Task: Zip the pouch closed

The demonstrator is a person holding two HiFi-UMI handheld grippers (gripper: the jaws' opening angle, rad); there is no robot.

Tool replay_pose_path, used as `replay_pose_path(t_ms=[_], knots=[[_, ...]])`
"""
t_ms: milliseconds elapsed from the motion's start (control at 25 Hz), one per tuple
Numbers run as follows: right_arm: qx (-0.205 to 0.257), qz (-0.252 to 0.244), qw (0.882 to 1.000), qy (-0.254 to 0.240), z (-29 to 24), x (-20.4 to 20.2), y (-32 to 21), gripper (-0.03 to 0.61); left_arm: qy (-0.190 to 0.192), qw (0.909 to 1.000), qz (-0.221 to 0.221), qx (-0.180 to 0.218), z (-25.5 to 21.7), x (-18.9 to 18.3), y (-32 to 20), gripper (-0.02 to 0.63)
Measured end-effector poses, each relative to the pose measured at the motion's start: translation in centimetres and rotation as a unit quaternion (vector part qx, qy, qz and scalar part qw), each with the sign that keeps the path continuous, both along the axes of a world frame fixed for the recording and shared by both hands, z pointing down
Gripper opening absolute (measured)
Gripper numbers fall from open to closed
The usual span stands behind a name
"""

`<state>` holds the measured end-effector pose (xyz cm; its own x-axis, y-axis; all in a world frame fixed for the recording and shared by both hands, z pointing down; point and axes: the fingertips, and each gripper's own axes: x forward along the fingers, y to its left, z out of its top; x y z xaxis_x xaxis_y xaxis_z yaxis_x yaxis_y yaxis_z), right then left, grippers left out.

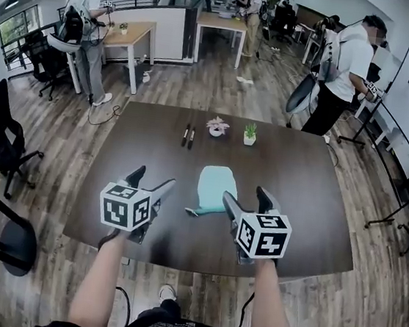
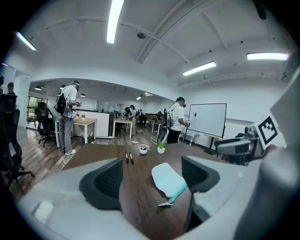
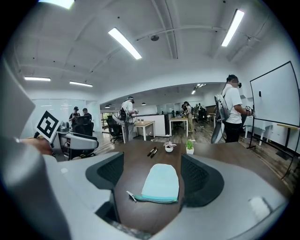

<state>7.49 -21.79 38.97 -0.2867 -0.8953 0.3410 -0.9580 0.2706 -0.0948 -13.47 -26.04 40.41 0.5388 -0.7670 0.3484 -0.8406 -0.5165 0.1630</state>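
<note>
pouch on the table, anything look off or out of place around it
Nothing stands out. The light blue pouch lies flat on the dark table, with only its zipper tail poking out past the near left corner. Nothing looks spilled or damaged; the two markers lie side by side beyond.

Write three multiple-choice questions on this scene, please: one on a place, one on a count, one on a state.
1. Where is the pouch? A) held in the air B) hanging off the edge C) flat on the table
2. How many pens lie there? A) one B) two C) four
3. How are the left tool and right tool? A) open, empty B) shut on the pouch C) crossed
C: it lies flat on the table. B: two lie side by side. A: both pairs of jaws stand apart, holding nothing.
</note>
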Motion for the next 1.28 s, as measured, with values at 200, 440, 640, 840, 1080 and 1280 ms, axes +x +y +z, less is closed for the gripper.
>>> replay_pose_path(t_ms=[200, 440, 640, 840, 1080, 1280], knots=[[-0.006, 0.012, 1.000, 0.000, 0.1, -0.8, -1.6, 0.371, 0.002, 0.9998, 0.019, -0.006, 0.4, -0.2, -2.0, 0.396], [-0.013, 0.030, 0.999, -0.009, 0.9, -1.7, -2.5, 0.367, 0.003, 0.9988, 0.047, -0.012, 1.2, -0.1, -3.7, 0.396], [-0.021, 0.042, 0.999, -0.011, 1.7, -2.0, -2.8, 0.360, -0.002, 0.9966, 0.081, -0.014, 1.8, 1.1, -4.6, 0.397], [-0.031, 0.056, 0.998, -0.008, 3.0, -2.3, -3.2, 0.360, -0.014, 0.9926, 0.118, -0.022, 3.2, 2.3, -5.0, 0.396], [-0.053, 0.072, 0.996, -0.009, 5.5, -2.6, -3.5, 0.353, -0.035, 0.9816, 0.185, -0.030, 5.1, 4.7, -5.0, 0.397], [-0.068, 0.080, 0.994, -0.025, 7.5, -3.1, -3.7, 0.347, -0.063, 0.9696, 0.233, -0.040, 7.8, 6.3, -4.8, 0.397]])
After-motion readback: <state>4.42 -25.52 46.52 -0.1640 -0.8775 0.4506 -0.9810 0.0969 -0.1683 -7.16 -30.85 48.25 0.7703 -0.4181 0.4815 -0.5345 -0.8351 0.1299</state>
